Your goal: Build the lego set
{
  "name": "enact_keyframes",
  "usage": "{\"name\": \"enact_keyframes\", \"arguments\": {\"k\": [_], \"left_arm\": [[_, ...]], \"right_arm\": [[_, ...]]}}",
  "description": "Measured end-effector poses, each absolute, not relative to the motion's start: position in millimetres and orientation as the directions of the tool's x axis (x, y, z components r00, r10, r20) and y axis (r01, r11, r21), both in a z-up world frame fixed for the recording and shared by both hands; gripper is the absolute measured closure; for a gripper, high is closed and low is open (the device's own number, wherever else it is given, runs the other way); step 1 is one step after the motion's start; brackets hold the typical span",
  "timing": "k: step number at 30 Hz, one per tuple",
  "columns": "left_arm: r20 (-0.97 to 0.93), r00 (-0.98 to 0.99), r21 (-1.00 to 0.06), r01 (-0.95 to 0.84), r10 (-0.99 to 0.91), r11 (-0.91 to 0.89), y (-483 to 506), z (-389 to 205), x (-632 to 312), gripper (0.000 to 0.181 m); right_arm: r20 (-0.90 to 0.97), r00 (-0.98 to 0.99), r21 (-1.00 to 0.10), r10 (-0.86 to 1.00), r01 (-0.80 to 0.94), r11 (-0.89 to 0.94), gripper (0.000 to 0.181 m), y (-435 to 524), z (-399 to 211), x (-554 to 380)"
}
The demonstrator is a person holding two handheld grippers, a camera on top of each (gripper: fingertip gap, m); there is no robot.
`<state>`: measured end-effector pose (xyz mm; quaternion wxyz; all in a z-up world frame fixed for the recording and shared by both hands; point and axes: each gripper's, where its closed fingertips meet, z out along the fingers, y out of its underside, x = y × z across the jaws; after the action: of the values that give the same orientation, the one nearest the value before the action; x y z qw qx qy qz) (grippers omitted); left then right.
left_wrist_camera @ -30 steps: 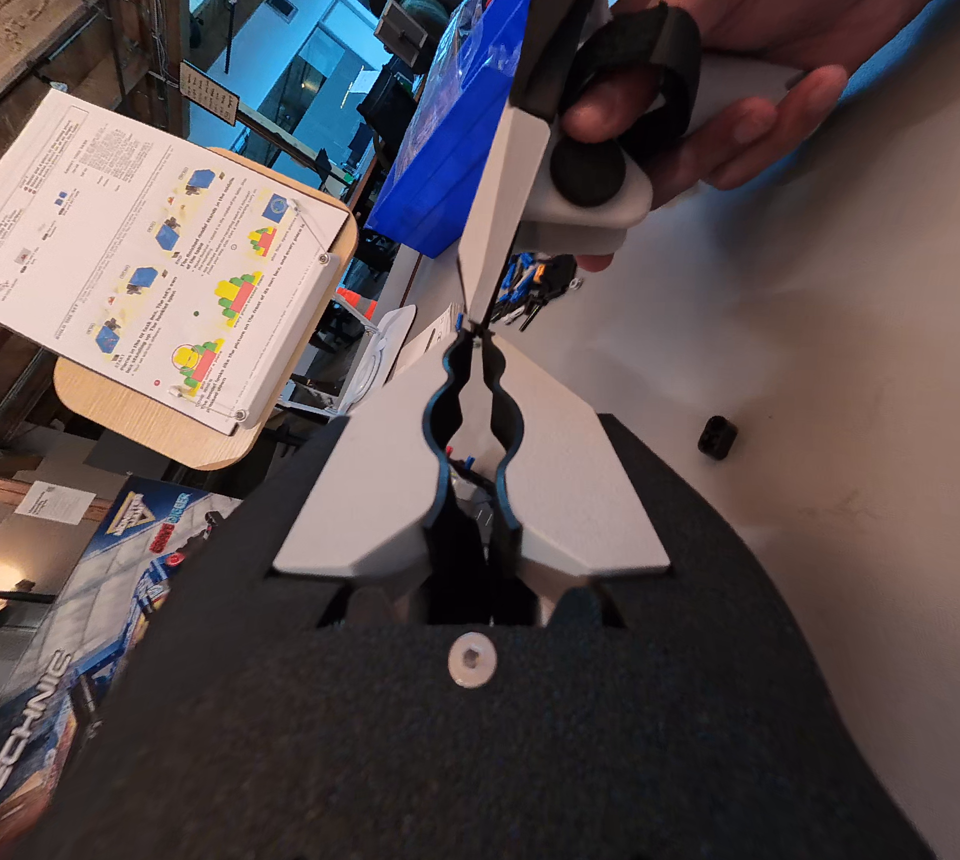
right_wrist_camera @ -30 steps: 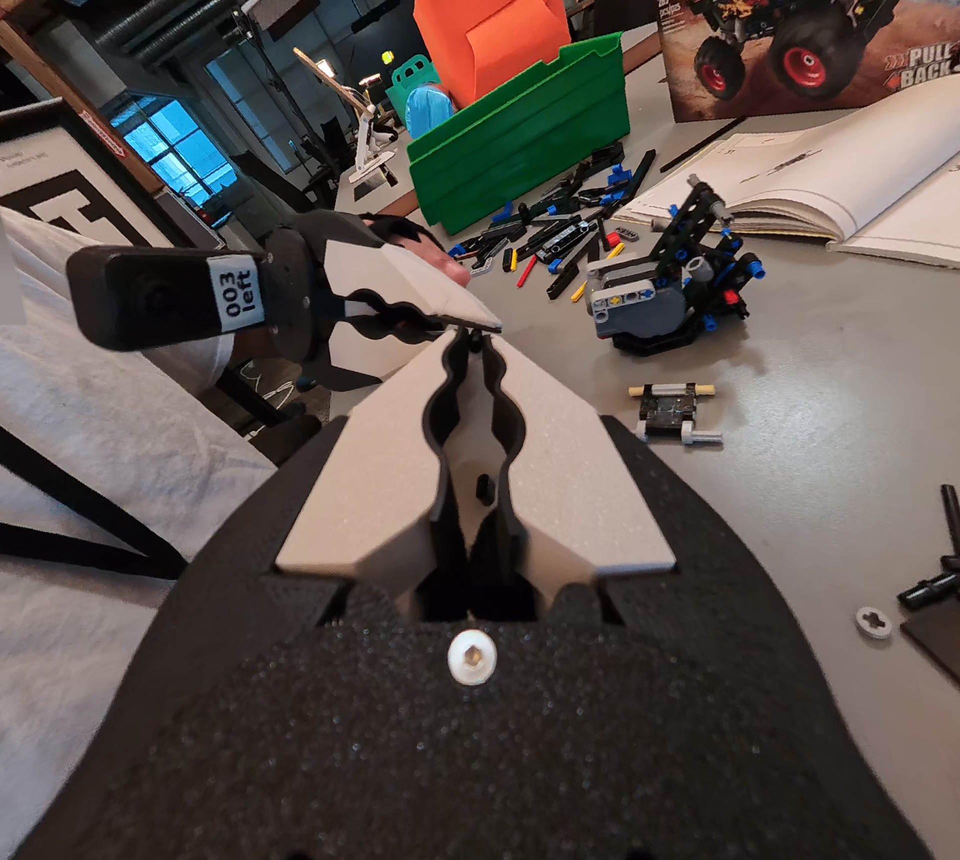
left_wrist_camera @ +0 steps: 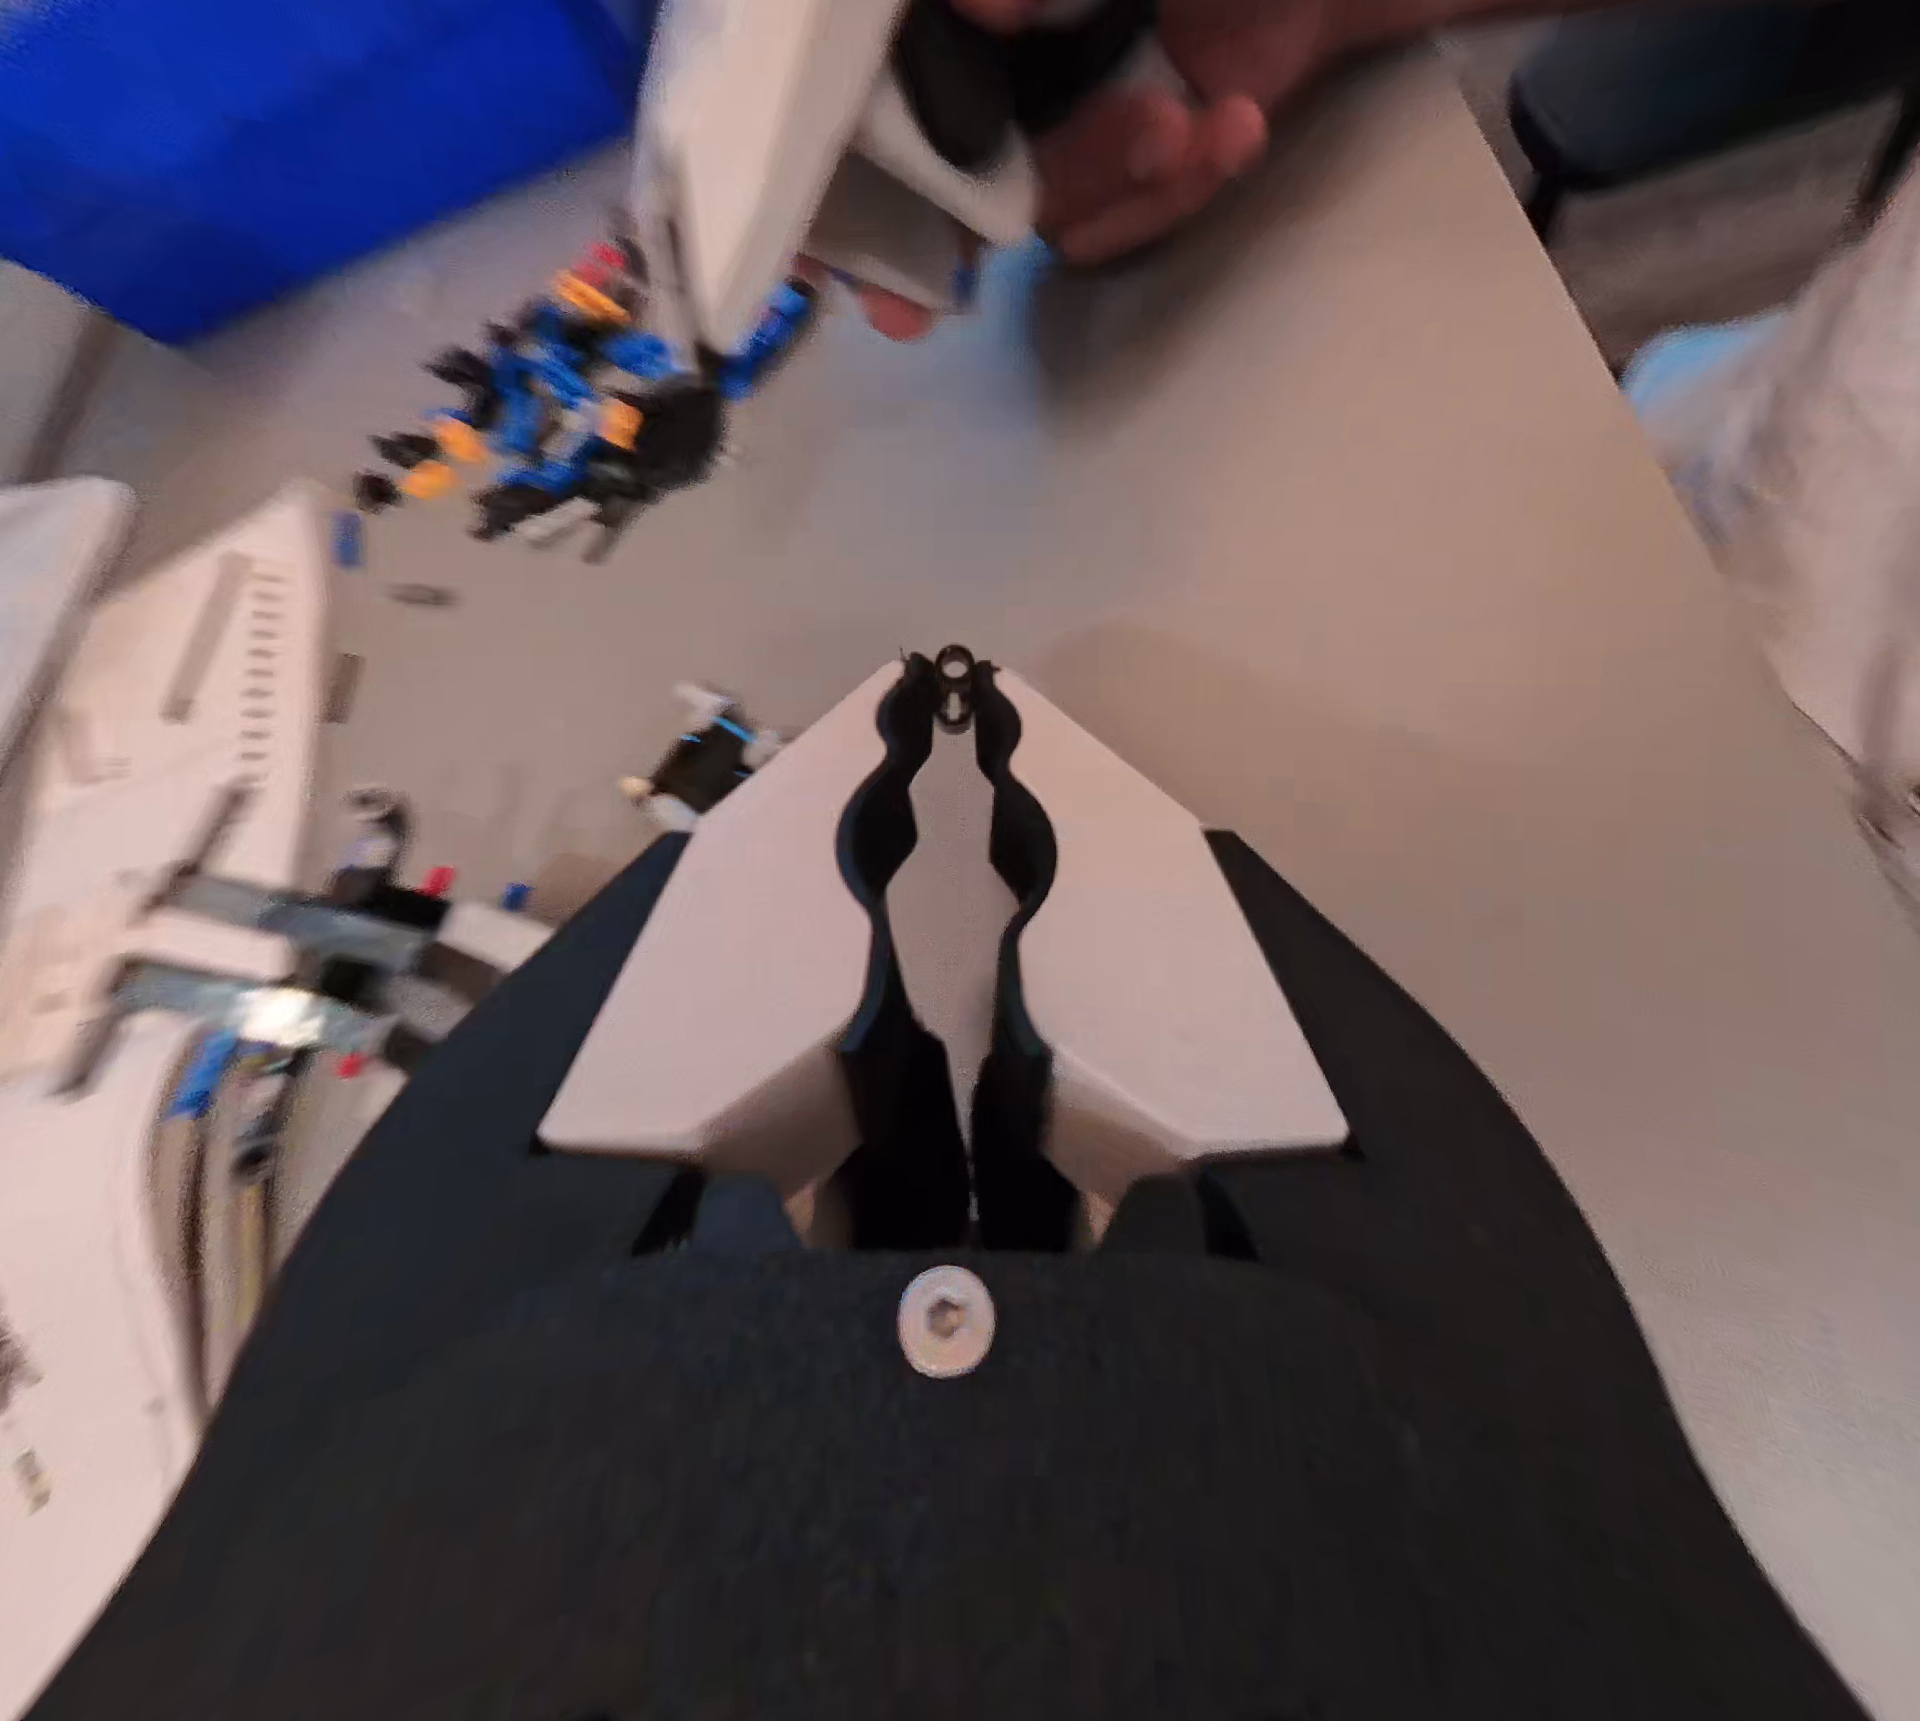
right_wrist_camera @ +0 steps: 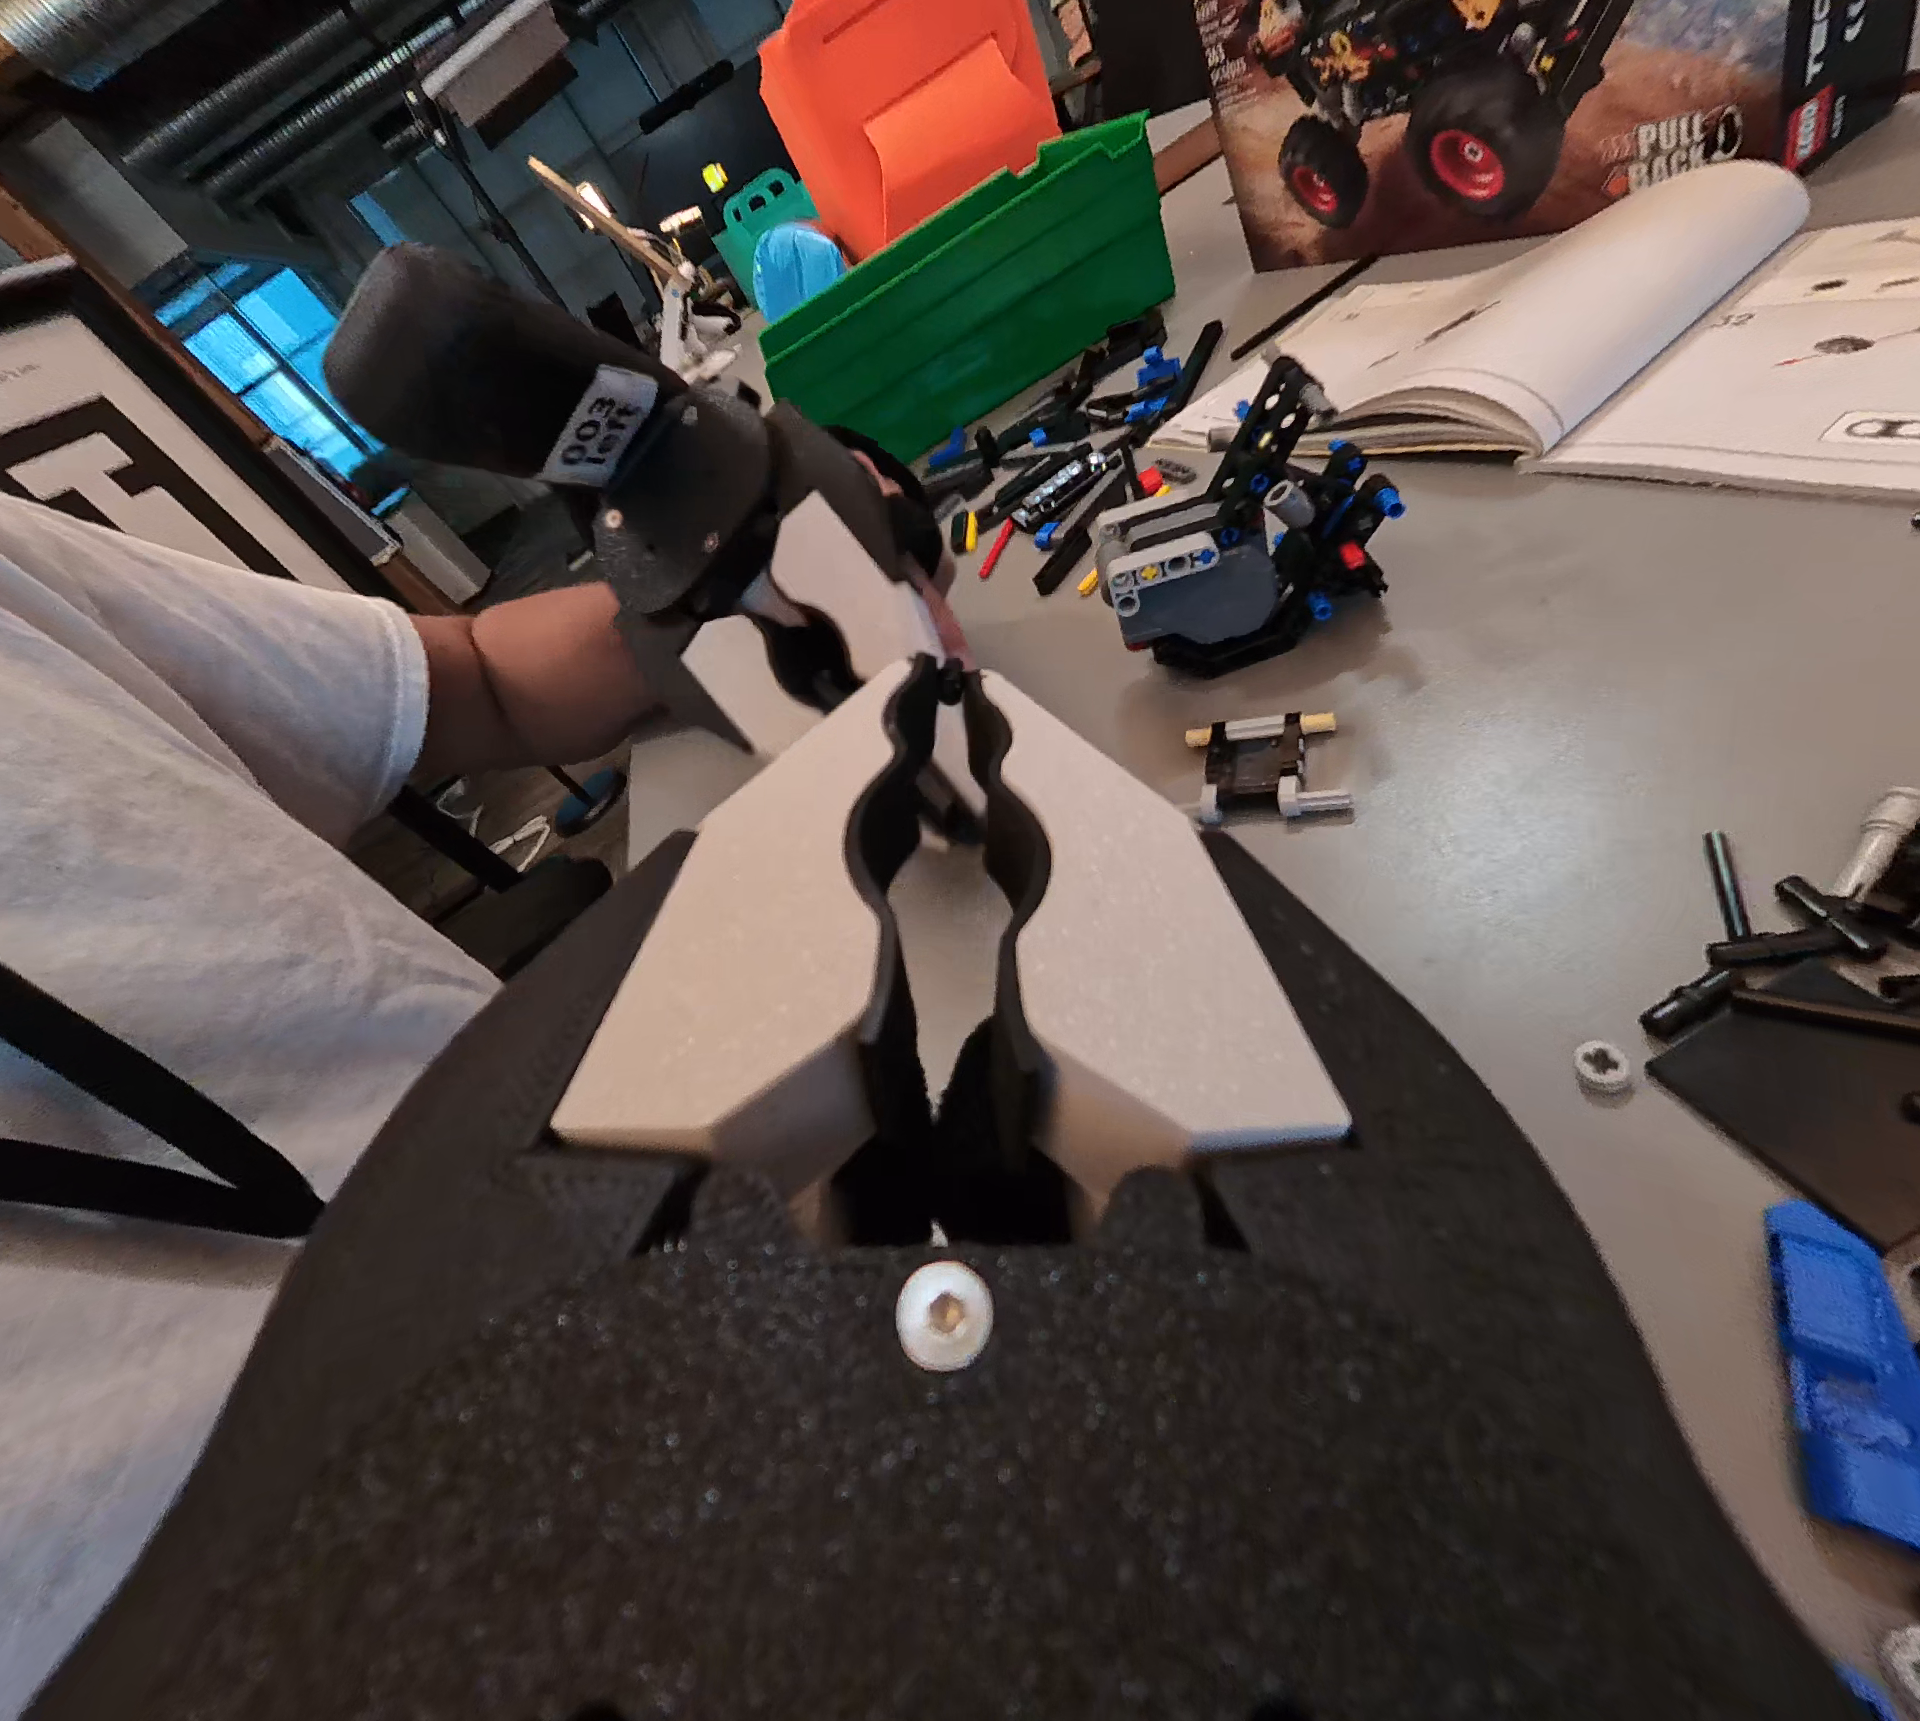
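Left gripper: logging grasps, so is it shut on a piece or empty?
Shut on a piece: the left gripper pinches a small black connector at its fingertips.

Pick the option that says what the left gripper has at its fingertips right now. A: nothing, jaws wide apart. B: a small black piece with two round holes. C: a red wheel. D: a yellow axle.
B: in the left wrist view the left gripper has its fingertips closed on a small black piece that shows two ring-shaped holes, held above the grey table.
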<state>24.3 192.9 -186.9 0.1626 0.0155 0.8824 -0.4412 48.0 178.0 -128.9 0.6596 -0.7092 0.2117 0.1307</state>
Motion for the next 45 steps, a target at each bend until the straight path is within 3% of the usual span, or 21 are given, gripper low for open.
{"name": "enact_keyframes", "arguments": {"k": [5, 8, 15, 37, 41, 45], "left_arm": [[-0.314, -0.899, -0.929, 0.225, -0.306, 0.293, 202.3, -125.5, 44.0, 0.176], [-0.278, -0.902, -0.955, 0.225, -0.330, 0.192, 201.2, -113.9, 40.1, 0.176], [-0.110, -0.947, -0.991, 0.126, -0.301, -0.035, 195.8, -84.4, 25.5, 0.176], [-0.021, -0.980, -0.996, 0.039, -0.197, -0.085, 191.4, -83.7, 13.3, 0.176], [0.107, -0.980, -0.982, -0.077, -0.168, -0.175, 191.6, -76.0, 16.5, 0.176], [0.340, -0.940, -0.888, -0.308, -0.036, -0.340, 194.6, -59.4, 19.2, 0.176]], "right_arm": [[-0.542, 0.840, -0.839, -0.011, -0.541, 0.062, 0.177, 175.2, -107.9, 44.8], [-0.599, 0.792, -0.783, 0.116, -0.610, 0.122, 0.178, 177.3, -91.1, 36.3], [-0.682, 0.701, -0.692, 0.209, -0.711, 0.123, 0.178, 196.9, -89.9, 25.9], [-0.668, 0.694, -0.686, 0.268, -0.714, 0.139, 0.178, 197.2, -81.8, 17.0], [-0.647, 0.717, -0.688, 0.258, -0.696, 0.208, 0.178, 197.1, -74.6, 20.3], [-0.552, 0.817, -0.735, 0.164, -0.570, 0.368, 0.178, 199.8, -59.3, 23.3]]}}
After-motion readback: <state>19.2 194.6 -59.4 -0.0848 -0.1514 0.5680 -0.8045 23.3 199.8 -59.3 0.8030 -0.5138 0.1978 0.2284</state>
